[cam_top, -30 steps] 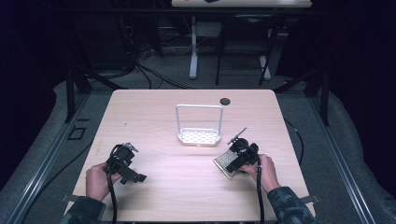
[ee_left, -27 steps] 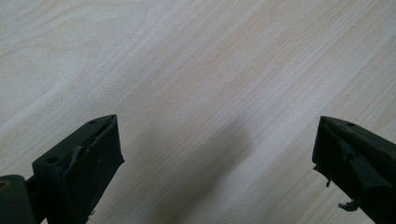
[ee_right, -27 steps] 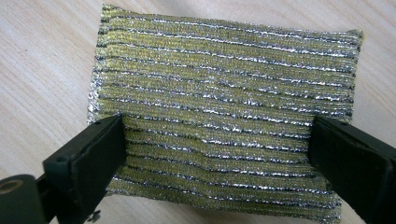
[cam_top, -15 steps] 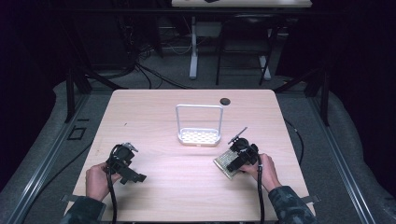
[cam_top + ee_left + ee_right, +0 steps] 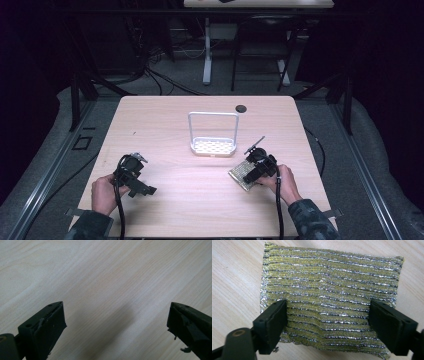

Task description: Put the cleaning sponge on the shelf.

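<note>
We take the white rack at the middle of the desk as our landmark.

Nearest us, left of the rack and well apart from it, the left gripper sits in the left hand. In the left gripper view its fingers stand wide apart over bare wood, released, nothing between them. It sits where it sat a second ago.

Right of the rack and a little nearer us, the right gripper is held by the right hand over the scouring pad, a gold and silver knitted rectangle lying flat on the desk. In the right gripper view the pad lies between the fingers. The jaws have just been closing on it; the fingers stand at its surface, partly closed, and we cannot tell whether the pads press yet. The hand has not shifted since the earlier frame.

Beyond the rack, near the far edge, a small dark disc rests on the desk, unchanged.
</note>
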`<state>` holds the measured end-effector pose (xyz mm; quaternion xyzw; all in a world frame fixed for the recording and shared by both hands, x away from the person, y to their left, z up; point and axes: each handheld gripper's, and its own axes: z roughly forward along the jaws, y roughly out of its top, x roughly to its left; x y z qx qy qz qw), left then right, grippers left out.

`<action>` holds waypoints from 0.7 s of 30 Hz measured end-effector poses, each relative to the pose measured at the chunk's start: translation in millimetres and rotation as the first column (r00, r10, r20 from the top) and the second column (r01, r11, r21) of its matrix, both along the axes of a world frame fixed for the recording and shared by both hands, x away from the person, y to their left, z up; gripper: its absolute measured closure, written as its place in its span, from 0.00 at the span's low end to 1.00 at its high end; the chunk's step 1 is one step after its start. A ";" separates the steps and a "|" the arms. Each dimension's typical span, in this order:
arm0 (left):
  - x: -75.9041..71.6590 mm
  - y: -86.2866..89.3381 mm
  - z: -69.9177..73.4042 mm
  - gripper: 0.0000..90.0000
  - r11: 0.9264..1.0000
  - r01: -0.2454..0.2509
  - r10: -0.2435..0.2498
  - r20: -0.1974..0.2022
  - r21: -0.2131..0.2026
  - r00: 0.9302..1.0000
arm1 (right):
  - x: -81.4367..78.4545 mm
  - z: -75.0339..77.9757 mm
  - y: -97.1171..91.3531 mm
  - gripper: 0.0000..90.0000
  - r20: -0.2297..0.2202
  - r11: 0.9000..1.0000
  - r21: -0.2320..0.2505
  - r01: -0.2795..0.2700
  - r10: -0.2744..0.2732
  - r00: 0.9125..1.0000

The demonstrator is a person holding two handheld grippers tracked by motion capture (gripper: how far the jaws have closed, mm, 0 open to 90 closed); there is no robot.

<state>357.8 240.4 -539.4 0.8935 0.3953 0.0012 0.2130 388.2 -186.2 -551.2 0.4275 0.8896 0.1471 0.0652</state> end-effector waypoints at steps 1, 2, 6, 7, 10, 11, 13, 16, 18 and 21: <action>0.0 0.0 -0.1 0.02 1.000 -0.001 0.001 0.000 0.000 1.000 | -0.3 0.2 -0.1 0.21 0.002 1.000 0.001 0.000 0.000 1.000; 0.1 -0.1 -0.1 0.02 1.000 0.000 0.000 -0.001 0.000 1.000 | -0.6 0.6 -0.1 0.23 0.003 1.000 -0.001 0.002 -0.002 1.000; -0.1 -0.4 -0.3 0.02 1.000 -0.004 0.004 -0.003 -0.001 1.000 | -1.4 2.3 -1.6 0.32 0.014 1.000 0.005 0.004 -0.004 1.000; 0.0 -0.3 -0.3 0.02 1.000 -0.003 0.003 -0.002 -0.001 1.000 | -2.1 2.4 -2.3 0.35 0.026 1.000 0.012 0.014 -0.014 1.000; 0.0 -0.2 -0.2 0.02 1.000 -0.004 0.004 -0.003 -0.001 1.000 | -2.7 3.3 -4.4 0.40 0.033 1.000 0.023 0.018 -0.019 0.999; 0.2 0.1 -0.2 0.02 1.000 -0.004 0.004 -0.002 -0.001 1.000 | -2.9 3.4 -4.7 0.42 0.035 1.000 0.024 0.017 -0.018 0.999; 0.5 0.3 -0.3 0.02 1.000 -0.001 0.001 -0.002 0.002 1.000 | -3.3 2.7 -4.4 0.44 0.050 0.999 0.033 0.018 -0.020 0.999; 0.3 0.1 -0.3 0.02 1.000 -0.003 0.003 -0.003 0.002 1.000 | -4.0 4.2 -4.2 0.46 0.051 1.000 0.019 0.009 -0.010 0.999; 0.4 0.3 -0.2 0.02 1.000 -0.004 0.004 -0.003 0.000 1.000 | -5.4 4.5 -3.8 0.48 0.059 1.000 0.024 0.012 -0.013 0.998; 0.6 0.9 0.1 0.02 1.000 -0.001 0.001 -0.001 0.002 1.000 | -6.7 6.0 -4.0 0.52 0.074 1.000 0.024 0.009 -0.011 0.997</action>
